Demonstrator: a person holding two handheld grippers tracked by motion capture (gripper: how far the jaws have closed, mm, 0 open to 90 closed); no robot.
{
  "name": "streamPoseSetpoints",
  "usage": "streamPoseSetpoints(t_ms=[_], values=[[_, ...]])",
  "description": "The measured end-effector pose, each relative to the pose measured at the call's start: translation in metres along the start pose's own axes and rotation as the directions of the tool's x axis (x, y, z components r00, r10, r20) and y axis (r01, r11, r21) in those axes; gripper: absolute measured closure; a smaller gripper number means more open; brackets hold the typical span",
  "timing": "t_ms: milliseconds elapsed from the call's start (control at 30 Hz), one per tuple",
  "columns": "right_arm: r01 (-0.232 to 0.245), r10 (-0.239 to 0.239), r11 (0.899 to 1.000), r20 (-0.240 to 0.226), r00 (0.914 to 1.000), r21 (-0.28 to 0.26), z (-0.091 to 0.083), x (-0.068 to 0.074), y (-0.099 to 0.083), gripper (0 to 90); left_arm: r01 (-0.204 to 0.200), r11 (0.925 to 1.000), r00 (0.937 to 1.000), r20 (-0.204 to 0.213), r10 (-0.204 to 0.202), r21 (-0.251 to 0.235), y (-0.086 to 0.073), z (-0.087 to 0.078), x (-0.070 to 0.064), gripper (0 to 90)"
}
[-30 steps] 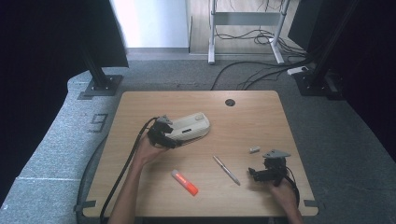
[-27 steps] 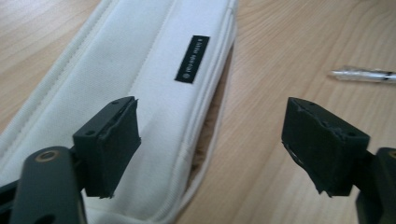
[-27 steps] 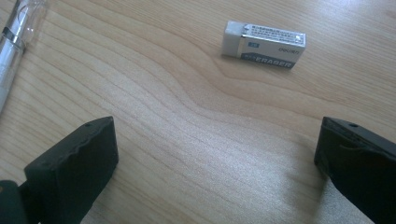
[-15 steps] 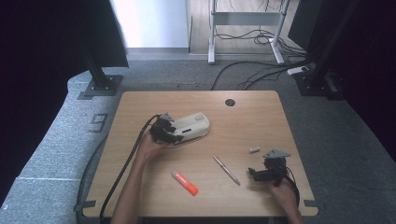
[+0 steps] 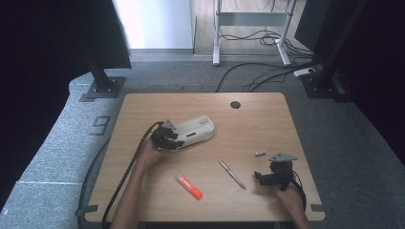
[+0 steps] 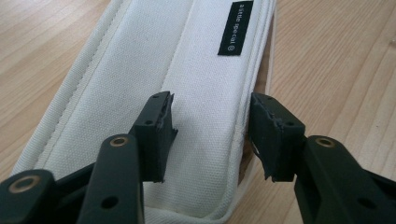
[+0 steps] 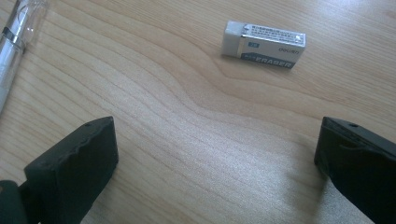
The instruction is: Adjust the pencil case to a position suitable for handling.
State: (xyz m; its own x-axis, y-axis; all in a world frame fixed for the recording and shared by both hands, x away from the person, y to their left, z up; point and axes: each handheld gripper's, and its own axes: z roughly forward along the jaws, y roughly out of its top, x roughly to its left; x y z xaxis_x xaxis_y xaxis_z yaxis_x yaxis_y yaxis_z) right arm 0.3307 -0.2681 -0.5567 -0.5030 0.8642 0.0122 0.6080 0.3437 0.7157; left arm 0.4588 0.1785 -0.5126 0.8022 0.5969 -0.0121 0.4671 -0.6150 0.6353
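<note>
Currently: white fabric pencil case lies flat on worktop, left of centre. Long axis runs near-left to far-right, slightly tilted; far-right end points toward the round cable hole. Black label w/ white lettering sits toward the far end in the left gripper view.

Left tool is at the case's near-left end. In the left gripper view, jaws apart, not clamped: one jaw over the canvas top, other just past the case's side edge, over the seam/wood. Contact w/ fabric can't be told.

Right tool sits near-right on worktop, held low by the hand. Jaws wide apart, nothing between them but bare wood. Eraser ahead of it, white w/ printed sleeve, lying flat, well apart from jaws.

Other items: clear pen between the tools, axis far-left to near-right; orange marker near edge, centre-left, similar diagonal.
</note>
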Motion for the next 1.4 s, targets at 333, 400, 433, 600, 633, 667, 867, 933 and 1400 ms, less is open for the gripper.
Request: streamPoseSetpoints(t_ms=[333,400,433,600,633,667,867,933,1400], values=[[0.0,0.0,1.0,0.0,1.0,0.0,0.0,0.0,0.0,0.0,-0.055,0.9984,0.9973,-0.048,0.055,0.012,0.001,-0.002,-0.014,64.9],[0.0,0.0,1.0,0.0,1.0,0.0,0.0,0.0,0.0,0.0,-0.042,0.9991,0.9977,-0.054,0.042,-0.001,0.002,-0.004,-0.015,69.3],[0.0,0.0,1.0,0.0,1.0,0.0,0.0,0.0,0.0,0.0,-0.038,0.9992,0.9977,-0.056,0.038,-0.008,0.002,-0.005,-0.016,70.4],[0.0,0.0,1.0,0.0,1.0,0.0,0.0,0.0,0.0,0.0,0.006,0.9988,0.9991,-0.042,-0.009,-0.049,0.005,-0.014,-0.017,76.2],[-0.001,0.001,1.0,0.0,1.0,0.0,0.0,0.0,0.0,0.0,0.018,0.9984,0.9992,-0.035,-0.02,-0.054,0.005,-0.016,-0.017,76.6],[0.0,0.0,1.0,0.0,1.0,0.0,0.0,0.0,0.0,0.0,0.021,0.9983,0.9993,-0.031,-0.023,-0.055,0.005,-0.018,-0.017,76.7],[0.0,0.0,1.0,0.0,1.0,0.0,0.0,0.0,0.0,0.0,0.037,0.9979,0.9992,-0.013,-0.038,-0.054,0.003,-0.024,-0.021,76.7],[-0.001,0.001,1.0,0.0,1.0,0.0,0.0,0.0,0.0,0.0,0.06,0.9959,0.9982,0.008,-0.06,-0.068,0.0,-0.03,-0.024,76.9],[0.0,0.0,1.0,0.0,1.0,0.0,0.0,0.0,0.0,0.0,0.11,0.9903,0.9931,0.051,-0.105,-0.085,-0.012,-0.05,-0.036,77.5]])
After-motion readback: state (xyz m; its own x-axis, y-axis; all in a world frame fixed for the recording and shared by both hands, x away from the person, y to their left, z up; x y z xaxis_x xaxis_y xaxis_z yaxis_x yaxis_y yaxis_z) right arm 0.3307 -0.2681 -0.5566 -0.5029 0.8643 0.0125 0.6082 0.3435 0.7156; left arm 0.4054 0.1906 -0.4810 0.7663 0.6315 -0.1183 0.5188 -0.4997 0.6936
